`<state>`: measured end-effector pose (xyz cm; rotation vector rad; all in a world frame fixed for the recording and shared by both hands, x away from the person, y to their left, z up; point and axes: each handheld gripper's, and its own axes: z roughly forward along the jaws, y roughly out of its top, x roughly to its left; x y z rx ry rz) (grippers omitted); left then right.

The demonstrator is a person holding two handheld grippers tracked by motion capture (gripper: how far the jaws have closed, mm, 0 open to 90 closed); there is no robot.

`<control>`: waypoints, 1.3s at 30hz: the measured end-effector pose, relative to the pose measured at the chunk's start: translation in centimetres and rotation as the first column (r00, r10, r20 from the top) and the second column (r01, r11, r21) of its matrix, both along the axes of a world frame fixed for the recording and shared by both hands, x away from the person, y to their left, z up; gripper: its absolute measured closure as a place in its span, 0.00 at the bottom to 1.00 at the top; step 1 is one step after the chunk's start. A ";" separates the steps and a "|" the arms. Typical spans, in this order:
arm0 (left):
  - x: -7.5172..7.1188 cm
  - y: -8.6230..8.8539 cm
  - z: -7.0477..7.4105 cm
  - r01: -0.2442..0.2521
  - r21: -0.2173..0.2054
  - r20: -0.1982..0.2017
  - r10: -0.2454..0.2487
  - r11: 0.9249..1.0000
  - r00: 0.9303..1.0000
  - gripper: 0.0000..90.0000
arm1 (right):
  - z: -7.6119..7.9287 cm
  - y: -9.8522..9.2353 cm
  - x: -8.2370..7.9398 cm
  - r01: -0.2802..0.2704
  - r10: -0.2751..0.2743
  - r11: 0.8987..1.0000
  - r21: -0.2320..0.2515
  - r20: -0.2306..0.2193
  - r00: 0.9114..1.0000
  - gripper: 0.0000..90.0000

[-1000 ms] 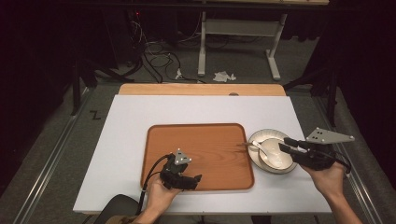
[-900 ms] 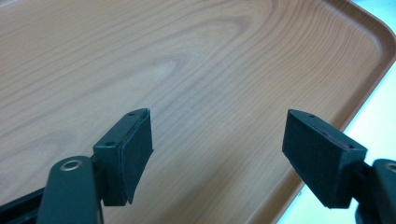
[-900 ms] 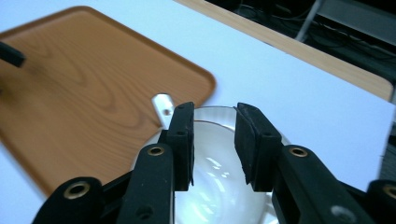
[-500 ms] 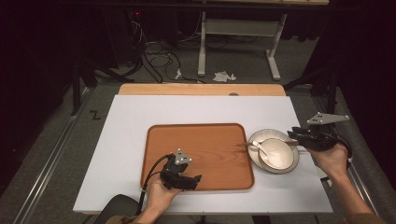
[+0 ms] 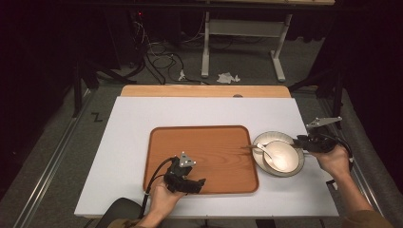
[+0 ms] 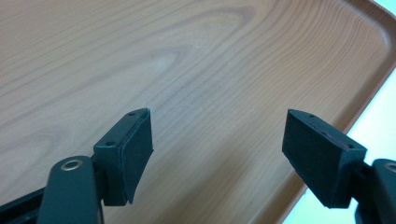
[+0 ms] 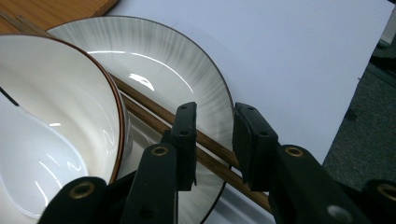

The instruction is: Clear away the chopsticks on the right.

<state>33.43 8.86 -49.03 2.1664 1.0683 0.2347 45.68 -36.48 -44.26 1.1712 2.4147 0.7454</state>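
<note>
The right tongs point(image 7: 212, 140) have dropped from above the grey-streaked round plate point(image 7: 187, 70) to its right rim, and their jaws have just been narrowing around the pair of brown wooden chopsticks point(image 7: 154, 112) lying across it. The sticks run between the pads, but whether the pads already press on them cannot be told. The plate sits on the white counter point(image 5: 209, 114) just right of the wooden tray point(image 5: 209, 142), carrying a white bowl point(image 5: 283, 154) with a white spoon point(image 5: 266, 149). A chopstick pickup looks imminent. The left tongs point(image 6: 217, 140) hang open and empty over the tray.
</note>
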 end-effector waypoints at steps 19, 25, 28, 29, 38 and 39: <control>0.0 -0.1 -0.1 -0.001 0.001 -0.006 0.001 1.000 1.000 0.27 | -0.5 0.2 1.3 -0.019 0.016 0.998 -0.054 -0.060 0.998 0.77; 0.0 -0.1 -0.1 0.000 0.004 -0.005 0.000 1.000 1.000 0.27 | -0.8 0.8 1.9 -0.043 0.038 0.997 -0.060 -0.081 0.996 0.75; 0.0 -0.1 -0.2 0.001 0.007 -0.004 -0.001 1.000 1.000 0.27 | -0.8 1.2 2.1 -0.045 0.039 0.997 -0.065 -0.084 0.996 0.75; 0.0 -0.1 -0.1 0.001 0.005 -0.006 -0.001 1.000 1.000 0.27 | -0.8 1.3 2.2 -0.047 0.042 0.997 -0.060 -0.085 0.995 0.75; 0.0 -0.1 -0.2 0.002 0.007 -0.006 -0.002 1.000 1.000 0.27 | -0.7 1.8 2.8 -0.045 0.038 0.996 -0.071 -0.097 0.995 0.81; 0.0 -0.1 -0.2 0.002 0.007 -0.006 -0.002 1.000 1.000 0.27 | -0.7 1.8 2.8 -0.045 0.038 0.996 -0.071 -0.097 0.995 0.81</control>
